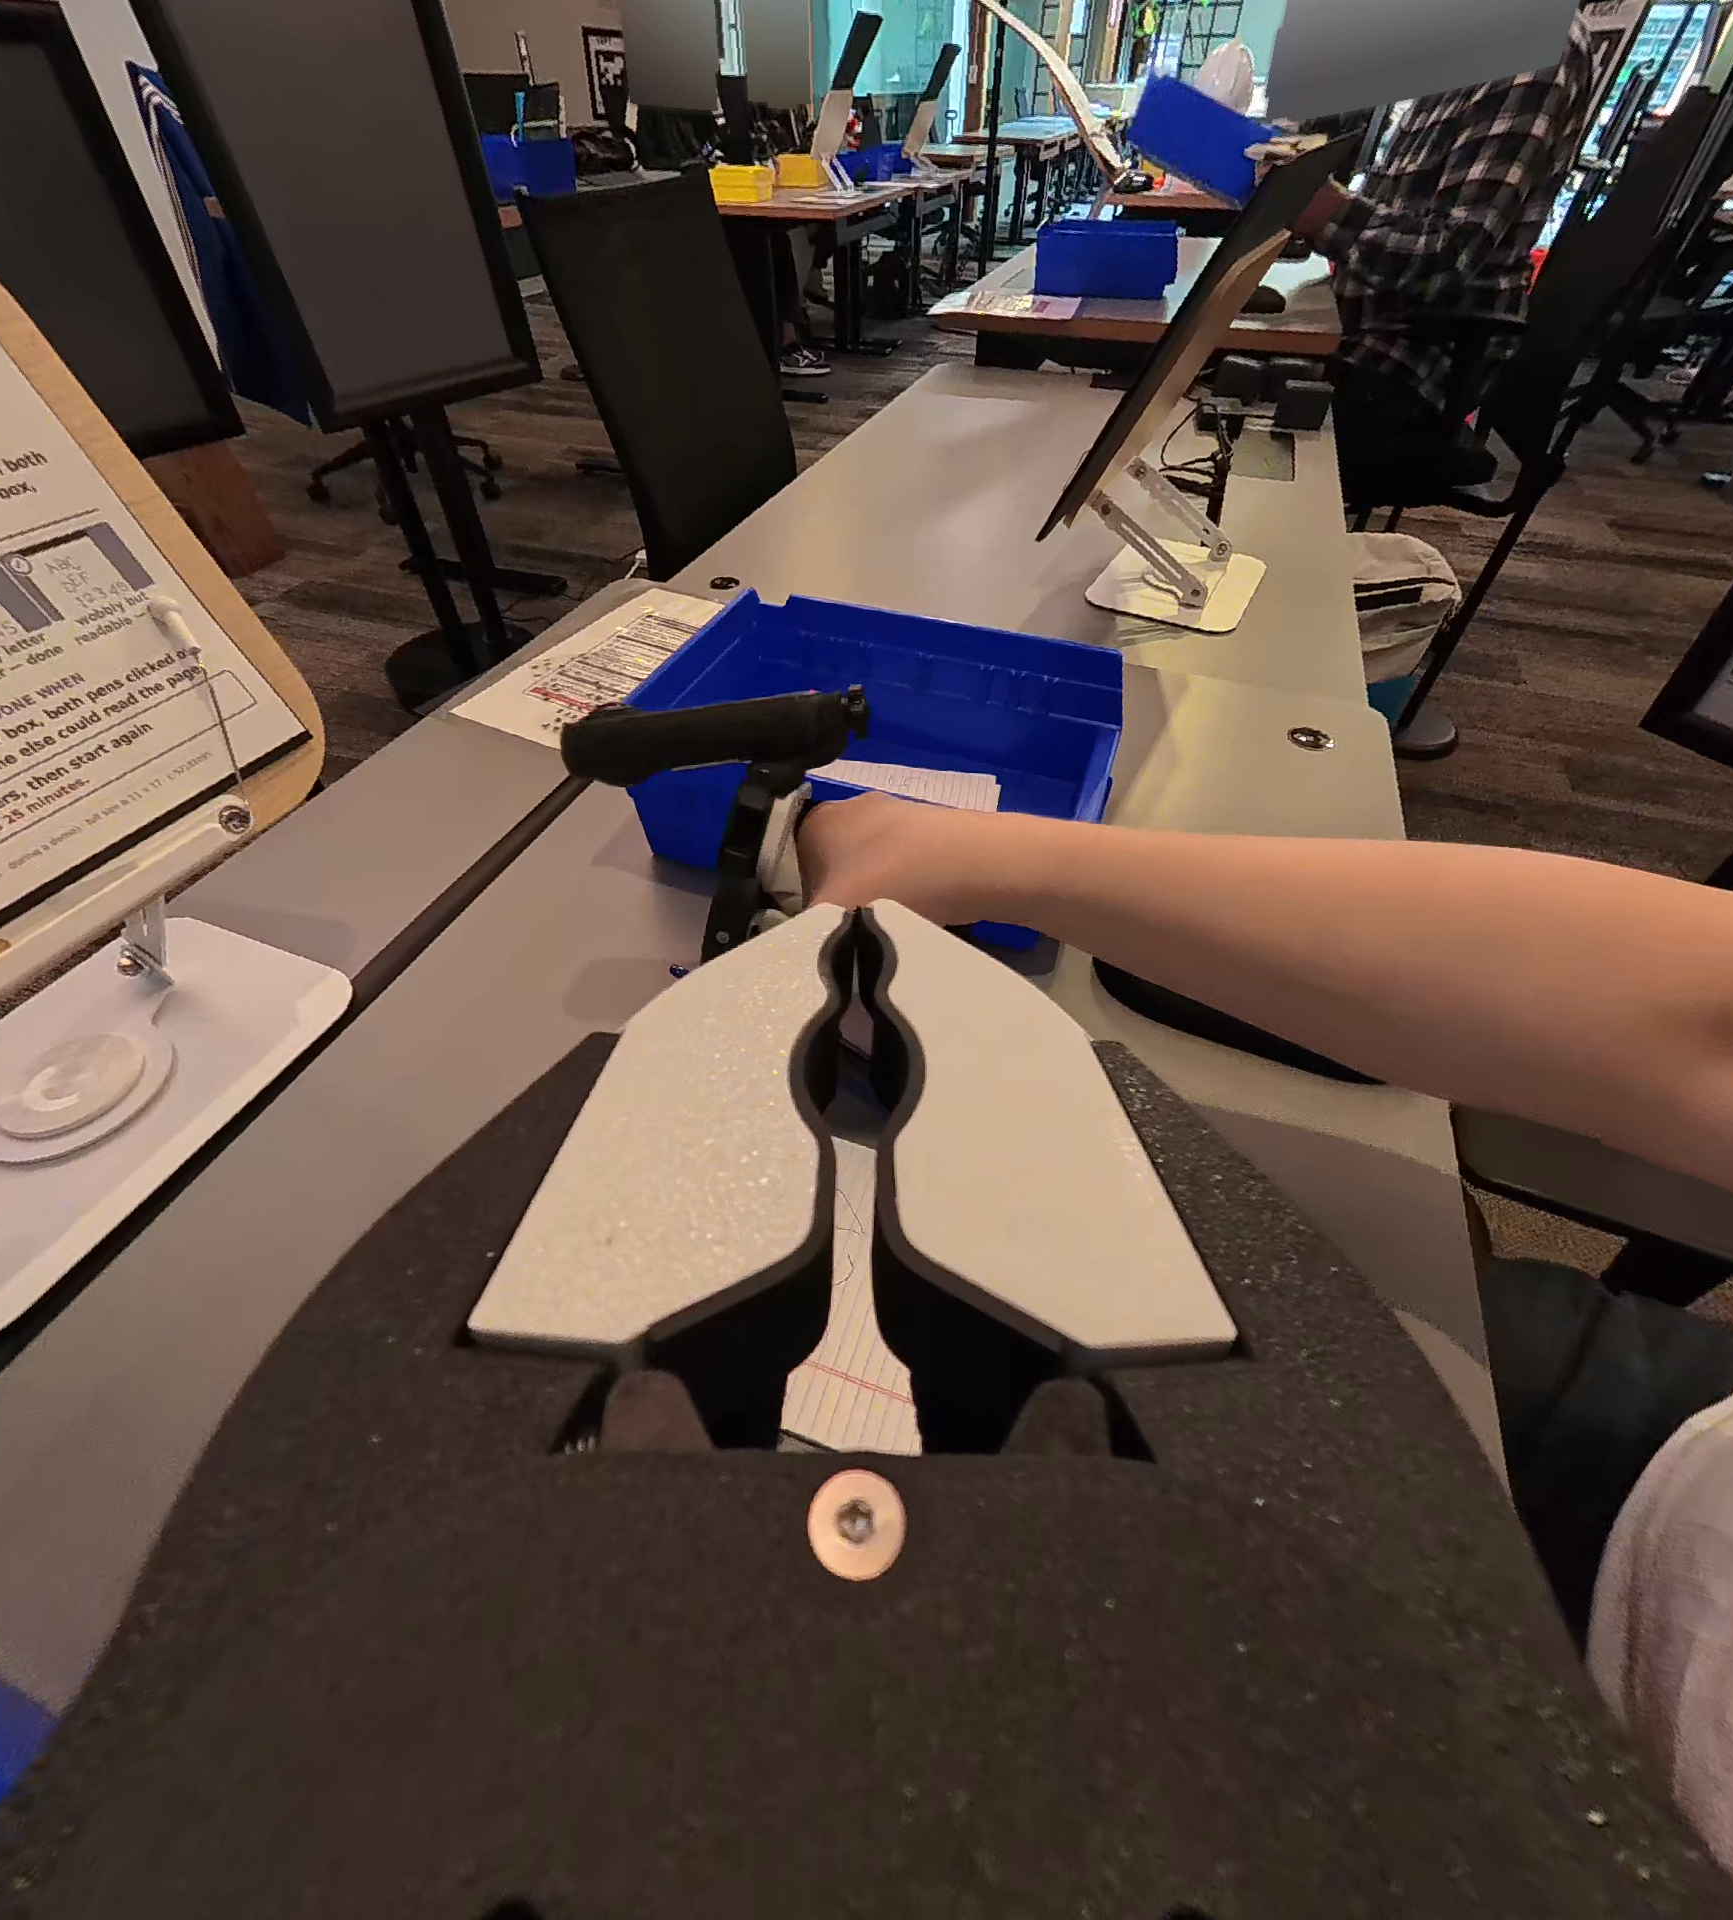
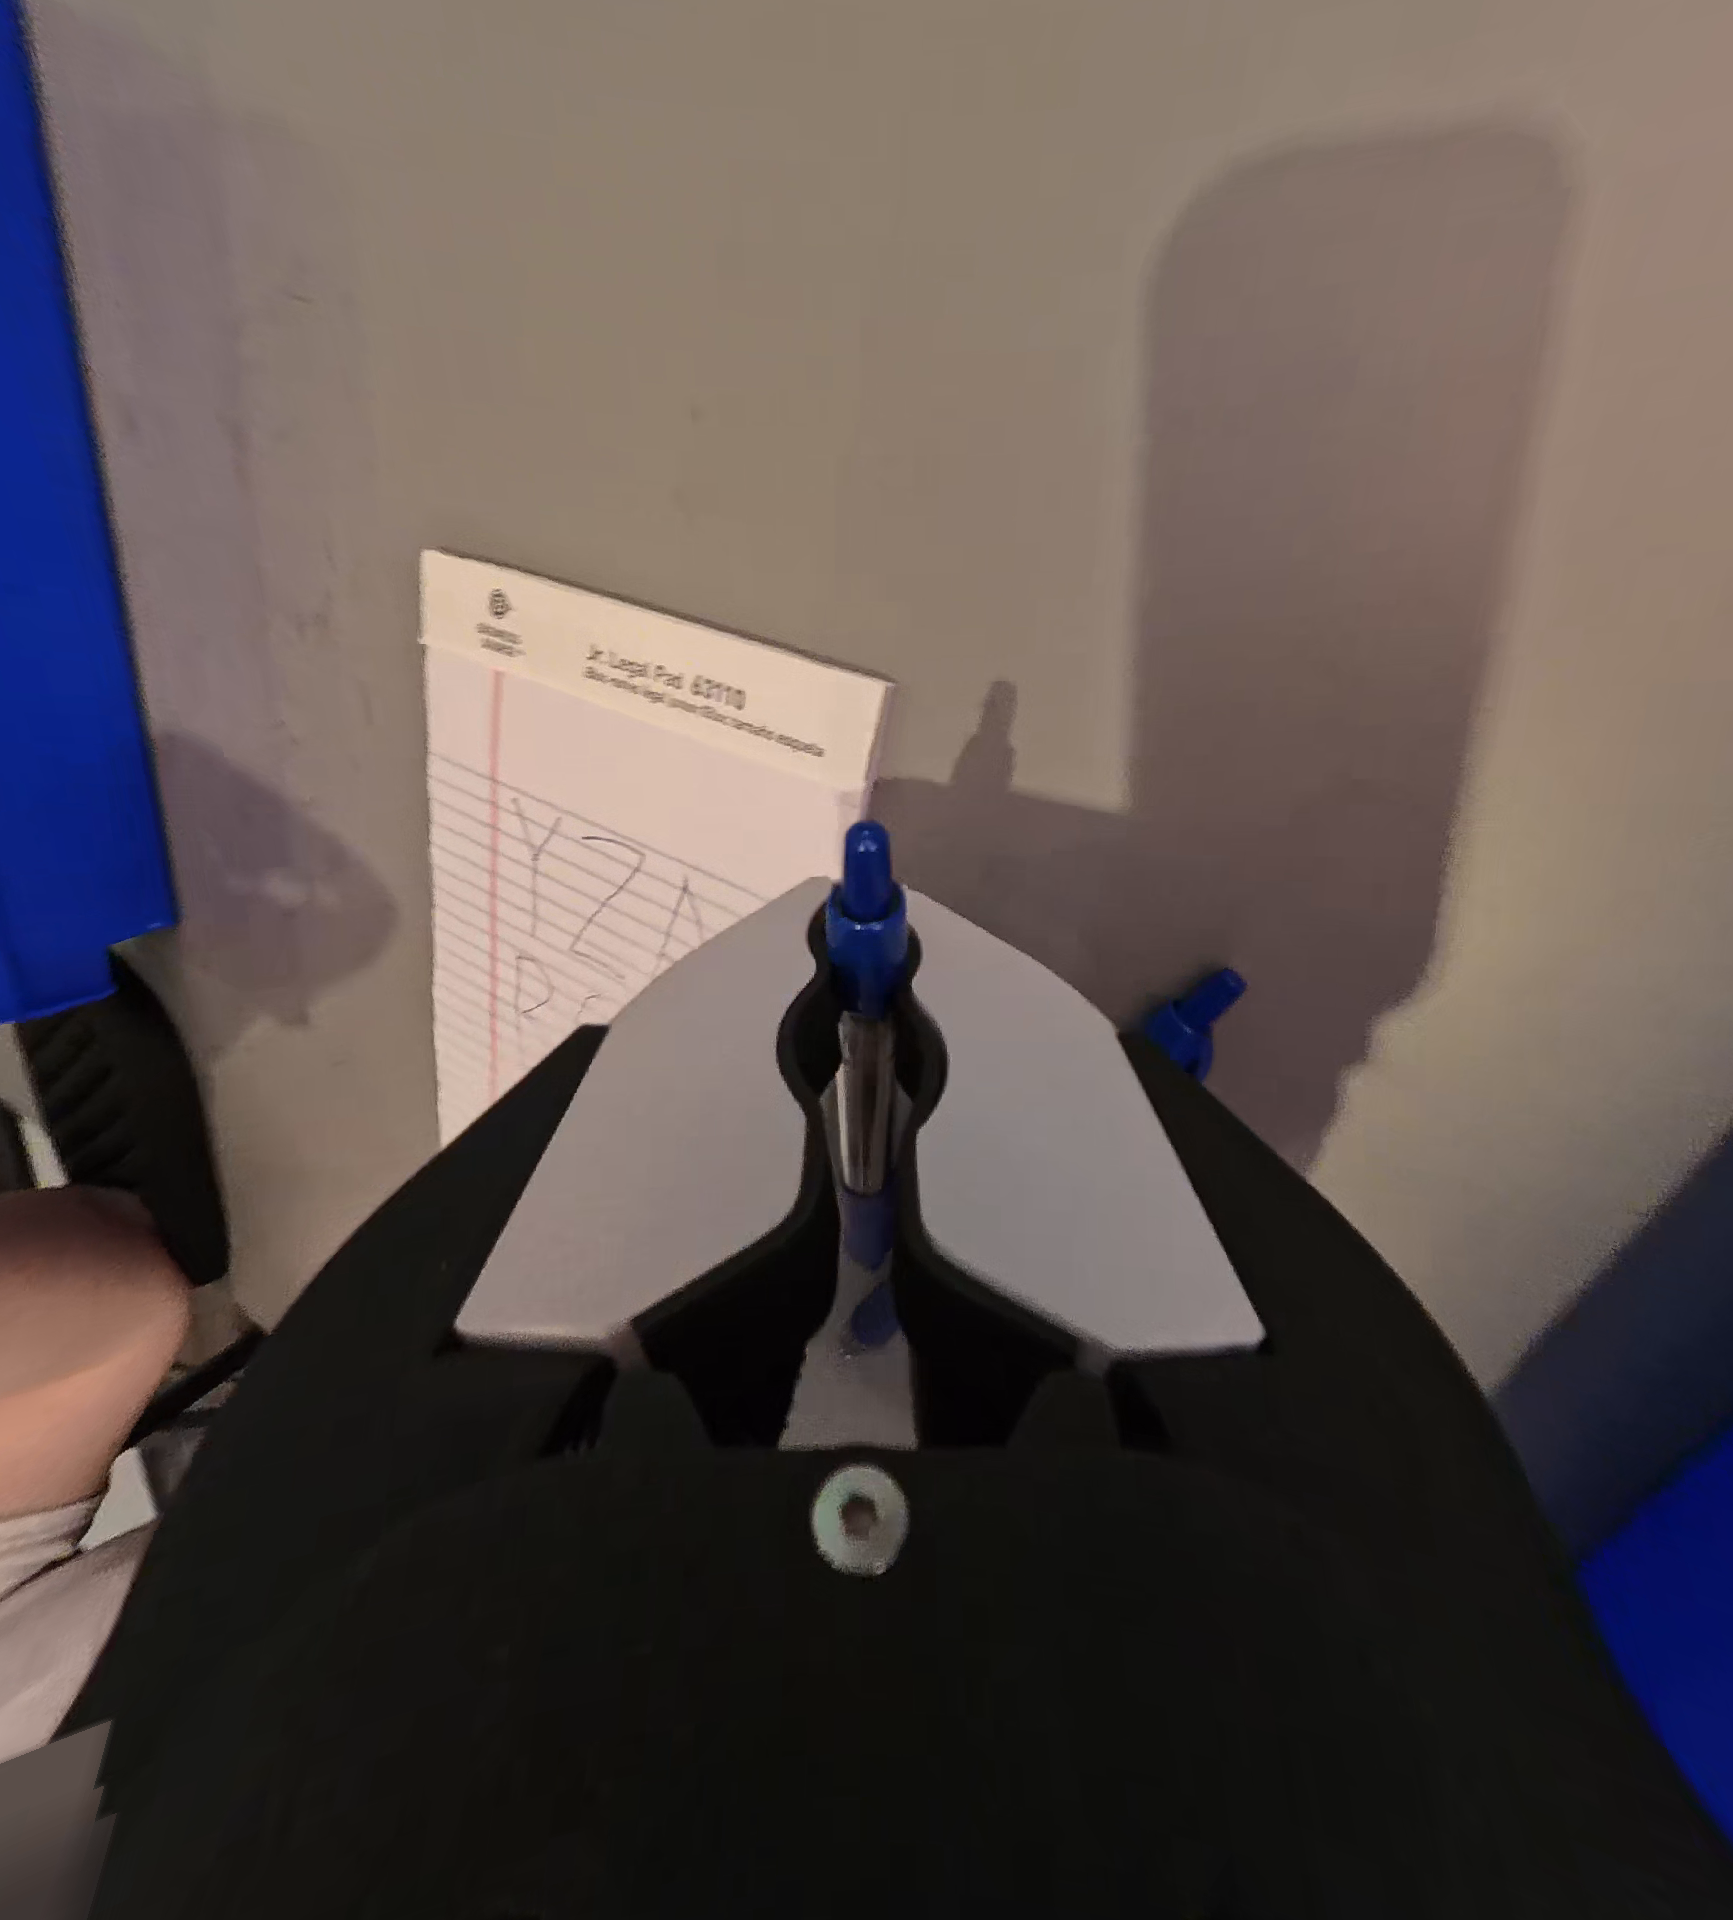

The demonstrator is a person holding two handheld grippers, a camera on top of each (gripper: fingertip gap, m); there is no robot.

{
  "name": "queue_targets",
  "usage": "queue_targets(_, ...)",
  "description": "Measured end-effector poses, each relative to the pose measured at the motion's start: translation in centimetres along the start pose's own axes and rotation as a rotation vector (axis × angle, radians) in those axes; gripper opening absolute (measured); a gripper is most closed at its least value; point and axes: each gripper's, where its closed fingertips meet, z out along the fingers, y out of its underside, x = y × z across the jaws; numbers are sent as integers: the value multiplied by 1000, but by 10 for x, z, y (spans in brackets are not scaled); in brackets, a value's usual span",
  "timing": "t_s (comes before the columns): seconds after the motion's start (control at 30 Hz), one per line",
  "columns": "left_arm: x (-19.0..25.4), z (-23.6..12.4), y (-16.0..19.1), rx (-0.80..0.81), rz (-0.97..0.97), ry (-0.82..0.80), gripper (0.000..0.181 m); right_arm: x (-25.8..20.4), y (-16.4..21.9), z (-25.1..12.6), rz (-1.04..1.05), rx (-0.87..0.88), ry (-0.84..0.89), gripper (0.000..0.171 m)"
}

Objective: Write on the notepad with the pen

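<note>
while right gripper (image 2: 867, 940) clamps pen (image 2: 864, 997) above desk (image 2: 1049, 364), button end forward; notepad (image 2: 633, 790) flat mid-desk, few letters written, most lines blank. left gripper (image 1: 857, 935) pinched together, nothing visibly held.

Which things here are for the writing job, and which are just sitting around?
For the job:
- notepad, already with some pen marks on it
- pen, clamped in the right gripper
- left gripper, closed, above the notepad

Just lying about:
- second pen on the table
- blue bin with a sheet of paper in it
- instruction board on its stand
</note>
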Motion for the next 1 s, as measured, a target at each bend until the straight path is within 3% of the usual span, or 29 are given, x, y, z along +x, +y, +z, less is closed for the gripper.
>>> queue_targets(0.3,8,5,4,-32,22,22,0,18,2,4,66,-43,191,5)
queue_targets(0.43,11,8,6,-41,25,33,0,18,5,7,102,-55,195,6)
queue_targets(0.6,13,10,8,-55,27,40,0,24,7,8,114,-66,210,12)
queue_targets(0.67,14,10,10,-69,28,45,0,25,5,5,116,-59,218,24)
queue_targets(1.0,9,7,9,-62,30,31,0,15,-5,-42,-110,33,305,28)
